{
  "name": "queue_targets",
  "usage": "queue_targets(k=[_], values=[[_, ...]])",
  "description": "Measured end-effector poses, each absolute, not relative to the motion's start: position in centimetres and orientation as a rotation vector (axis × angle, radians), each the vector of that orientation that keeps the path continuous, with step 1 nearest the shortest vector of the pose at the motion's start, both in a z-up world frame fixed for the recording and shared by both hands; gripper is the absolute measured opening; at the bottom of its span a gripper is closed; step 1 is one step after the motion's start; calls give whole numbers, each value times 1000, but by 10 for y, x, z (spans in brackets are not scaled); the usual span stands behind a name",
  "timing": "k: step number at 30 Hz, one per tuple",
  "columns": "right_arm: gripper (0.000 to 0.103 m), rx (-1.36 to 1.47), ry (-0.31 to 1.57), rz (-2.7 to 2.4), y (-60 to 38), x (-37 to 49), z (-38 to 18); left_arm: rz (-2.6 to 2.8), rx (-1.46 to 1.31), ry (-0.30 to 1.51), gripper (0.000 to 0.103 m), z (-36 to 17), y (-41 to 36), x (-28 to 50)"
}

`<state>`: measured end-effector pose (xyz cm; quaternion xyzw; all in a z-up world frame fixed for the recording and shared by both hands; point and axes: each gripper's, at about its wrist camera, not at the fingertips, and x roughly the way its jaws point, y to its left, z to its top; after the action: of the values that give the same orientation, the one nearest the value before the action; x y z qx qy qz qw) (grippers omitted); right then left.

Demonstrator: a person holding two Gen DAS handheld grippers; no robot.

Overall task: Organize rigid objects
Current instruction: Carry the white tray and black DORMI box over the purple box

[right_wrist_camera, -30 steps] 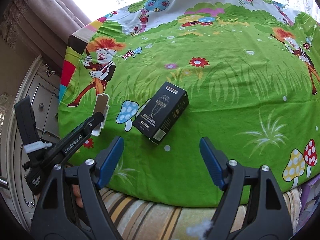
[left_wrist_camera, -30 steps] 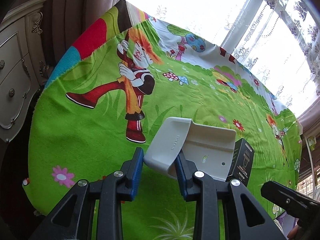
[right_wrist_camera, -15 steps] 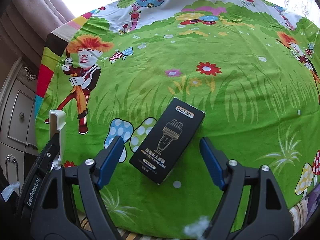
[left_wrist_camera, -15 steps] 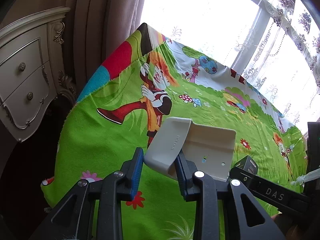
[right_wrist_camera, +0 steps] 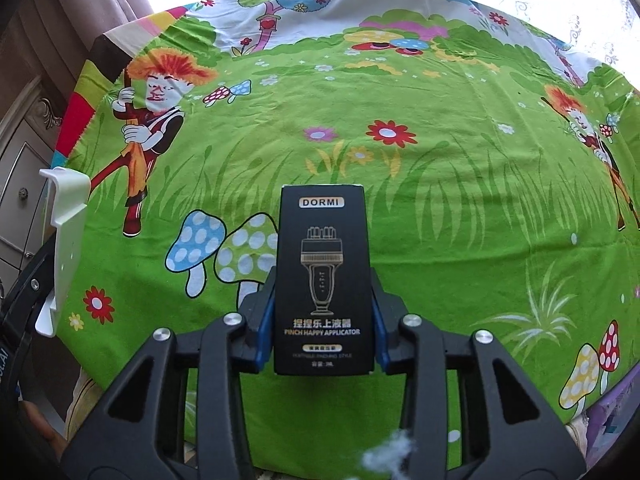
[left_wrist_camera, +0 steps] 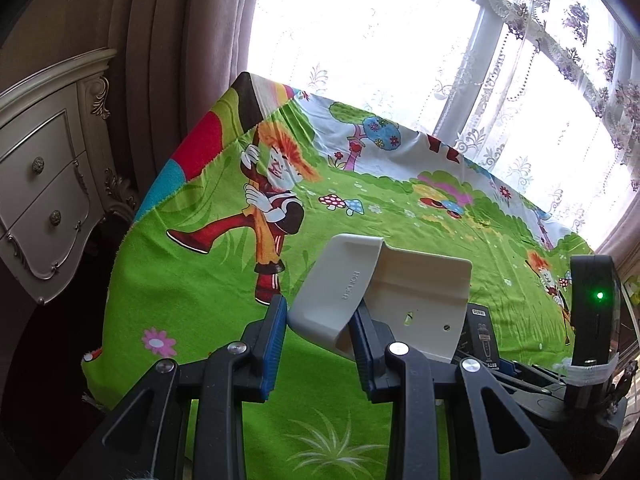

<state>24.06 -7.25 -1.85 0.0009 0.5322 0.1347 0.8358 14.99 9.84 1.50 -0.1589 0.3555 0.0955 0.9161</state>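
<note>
Green cloth (right_wrist_camera: 460, 208) — right gripper (right_wrist_camera: 322, 320) closing on black box (right_wrist_camera: 323, 280).

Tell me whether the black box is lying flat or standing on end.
Lying flat: the black box has its printed face up on the green cloth, with the right gripper closing on its long sides.

A black carton (right_wrist_camera: 324, 280), marked DORMI and "PINCH HAPPY APPLICATOR" with a gold line drawing of the device on its face, is seen long-side up between the blue pads of the right gripper (right_wrist_camera: 323, 320), which are closing against its two sides. Its printed face is turned toward the camera. A white plastic holder (left_wrist_camera: 372, 300), L-shaped with a curved lip stamped HOLDER and small holes in its flat back plate, is clamped by that lip in the left gripper (left_wrist_camera: 318, 328) and held tilted above the green cartoon cloth (left_wrist_camera: 192, 280).
</note>
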Motion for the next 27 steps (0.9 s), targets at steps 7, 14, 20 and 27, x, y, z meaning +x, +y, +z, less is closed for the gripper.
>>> queue_targets(k=[7,14,20,27], values=[[43,32,1068,281,-103,220,7,137,-302,738,33,25,72,144],[43,65,1037,253,-146,198,26,49,-261,750,33,35,34,139],[43,91,1021,222,-191,177,38,-36,-226,772,33,40,-4,130],[43,116,1004,151,-256,142,51,-170,-160,799,33,45,-68,115]])
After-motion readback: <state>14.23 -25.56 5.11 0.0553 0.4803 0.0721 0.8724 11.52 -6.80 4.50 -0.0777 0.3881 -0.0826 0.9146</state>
